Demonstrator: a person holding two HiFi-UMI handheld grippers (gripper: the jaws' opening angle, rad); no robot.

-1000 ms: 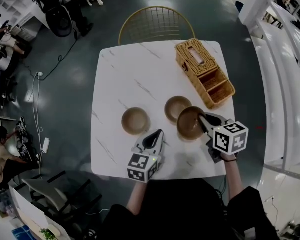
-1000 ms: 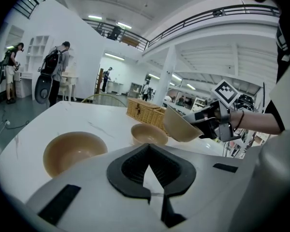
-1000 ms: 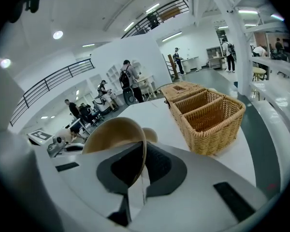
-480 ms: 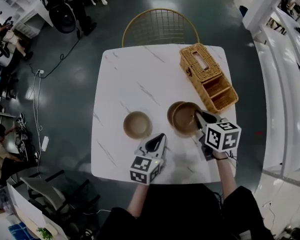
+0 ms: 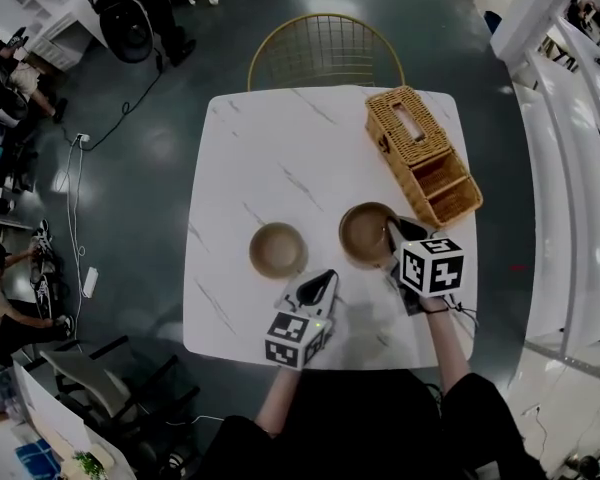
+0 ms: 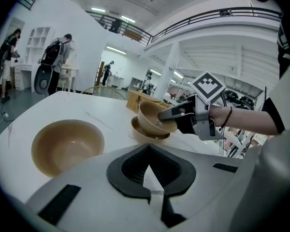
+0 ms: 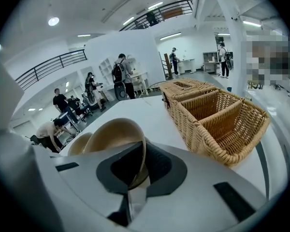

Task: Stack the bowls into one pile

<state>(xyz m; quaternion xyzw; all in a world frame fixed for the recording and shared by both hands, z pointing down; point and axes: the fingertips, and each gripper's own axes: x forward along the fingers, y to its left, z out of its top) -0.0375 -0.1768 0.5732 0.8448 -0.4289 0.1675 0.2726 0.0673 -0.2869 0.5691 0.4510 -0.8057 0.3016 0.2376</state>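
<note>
Half done, seemingly. Held left gripper (image 5: 323, 280) pinched on nothing, lower centre, just below lone bowl (image 5: 277, 249). Clamped right gripper (image 5: 394, 234) on smooth tan bowl (image 5: 365, 233) by its rim; carried it up-left over second bowl (image 6: 142, 135), tilted into it, unreleased.

A white marble worktop (image 5: 280, 158) is standing on a dark, glossy floor (image 5: 130, 168), with a gold wire chair (image 5: 325, 48) sitting at its upper edge. White railings (image 5: 560, 98) are running down the right side of the frame, and a cable (image 5: 73, 218) is trailing across the floor at left.
</note>
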